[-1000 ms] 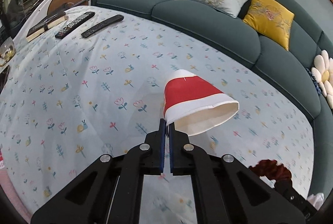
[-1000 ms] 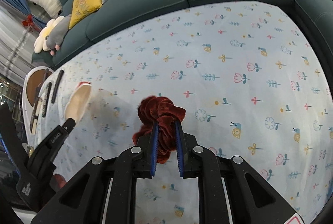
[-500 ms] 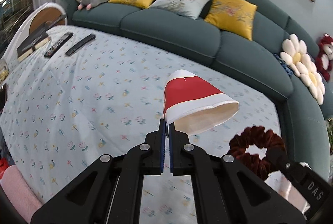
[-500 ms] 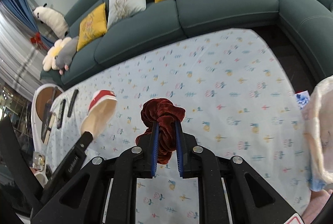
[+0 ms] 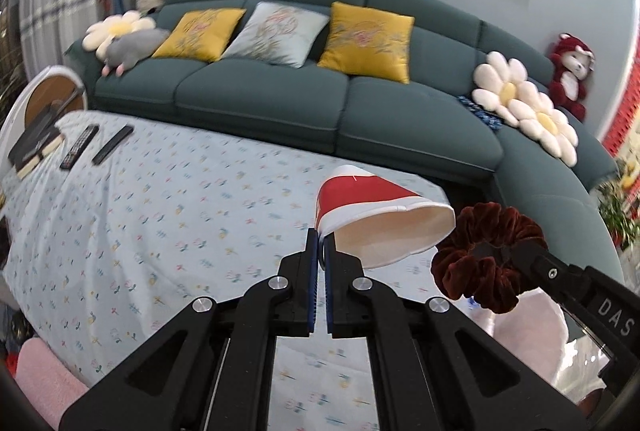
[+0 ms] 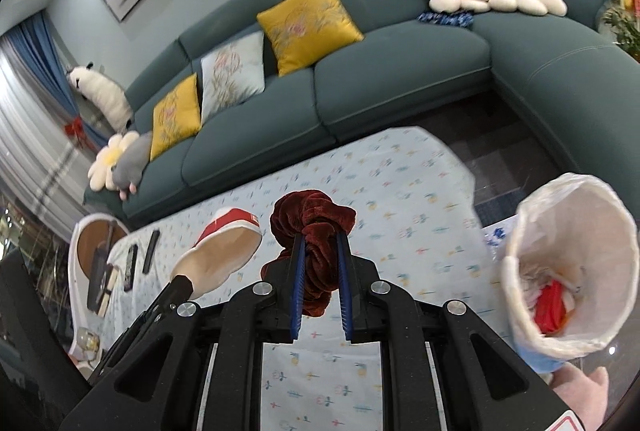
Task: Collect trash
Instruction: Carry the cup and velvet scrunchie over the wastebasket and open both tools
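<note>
Above the flowered table (image 6: 404, 167), the lined bin (image 6: 568, 263) waits at right, already holding rubbish. The left gripper (image 5: 319, 251) pinches a paper cup (image 5: 380, 219) by its rim; the right gripper (image 6: 319, 243) clamps a scrunchie (image 6: 308, 215), both raised, apparently for dropping in.

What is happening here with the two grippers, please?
A person is collecting trash with a gripper in each hand. The left gripper is shut on the rim of a red and white paper cup, held in the air above the flowered tablecloth. The right gripper is shut on a dark red scrunchie. A lined bin with some trash already inside stands to the right of the table, and neither item is in it yet.
</note>
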`<action>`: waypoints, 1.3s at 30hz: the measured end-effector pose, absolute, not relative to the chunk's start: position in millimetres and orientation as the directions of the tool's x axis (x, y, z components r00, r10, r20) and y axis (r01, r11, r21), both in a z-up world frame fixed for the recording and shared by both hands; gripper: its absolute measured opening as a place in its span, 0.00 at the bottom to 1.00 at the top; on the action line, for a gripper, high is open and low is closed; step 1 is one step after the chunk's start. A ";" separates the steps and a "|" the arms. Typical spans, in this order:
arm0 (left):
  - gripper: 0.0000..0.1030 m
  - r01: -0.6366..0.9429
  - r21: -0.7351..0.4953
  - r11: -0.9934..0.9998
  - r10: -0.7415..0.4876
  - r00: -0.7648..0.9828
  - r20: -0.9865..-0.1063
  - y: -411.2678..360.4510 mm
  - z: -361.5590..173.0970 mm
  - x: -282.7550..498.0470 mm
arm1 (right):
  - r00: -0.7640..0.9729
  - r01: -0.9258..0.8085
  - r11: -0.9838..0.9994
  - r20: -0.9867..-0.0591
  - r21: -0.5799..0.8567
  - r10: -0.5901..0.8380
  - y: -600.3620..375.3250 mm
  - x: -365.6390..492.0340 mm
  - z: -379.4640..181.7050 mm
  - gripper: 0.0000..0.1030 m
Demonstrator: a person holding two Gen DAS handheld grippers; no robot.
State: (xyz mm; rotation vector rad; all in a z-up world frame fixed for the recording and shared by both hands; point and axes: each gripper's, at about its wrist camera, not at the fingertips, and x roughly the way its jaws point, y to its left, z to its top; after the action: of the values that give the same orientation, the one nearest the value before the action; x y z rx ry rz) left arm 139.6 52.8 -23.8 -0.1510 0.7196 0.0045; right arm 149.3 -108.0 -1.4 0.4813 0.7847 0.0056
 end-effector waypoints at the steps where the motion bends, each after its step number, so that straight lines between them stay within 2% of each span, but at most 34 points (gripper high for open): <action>1: 0.02 -0.039 -0.132 0.990 -0.056 0.758 -0.649 44.0 -19.9 135.6 | 0.718 0.176 0.891 -0.673 0.420 0.175 -113.8 145.7 0.6 0.14; 20: 0.02 0.202 -0.045 0.978 -0.187 0.771 -0.609 -81.7 4.6 92.0 | 0.790 0.311 0.833 -0.611 0.458 0.041 -243.4 72.6 21.5 0.14; 29: 0.02 0.297 -0.037 0.954 -0.250 0.726 -0.641 -123.4 -6.4 90.0 | 0.777 0.371 0.810 -0.629 0.454 -0.003 -279.1 59.5 7.0 0.14; 39: 0.03 0.381 -0.086 0.921 -0.328 0.636 -0.699 -155.6 -28.6 102.6 | 0.733 0.441 0.783 -0.679 0.439 -0.032 -312.6 57.9 -27.2 0.14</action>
State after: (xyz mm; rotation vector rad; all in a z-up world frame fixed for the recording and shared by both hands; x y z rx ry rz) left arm 102.6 -155.6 -28.6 0.0720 0.7839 -0.4050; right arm 57.9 -312.6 -27.2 0.6265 0.7074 -0.2797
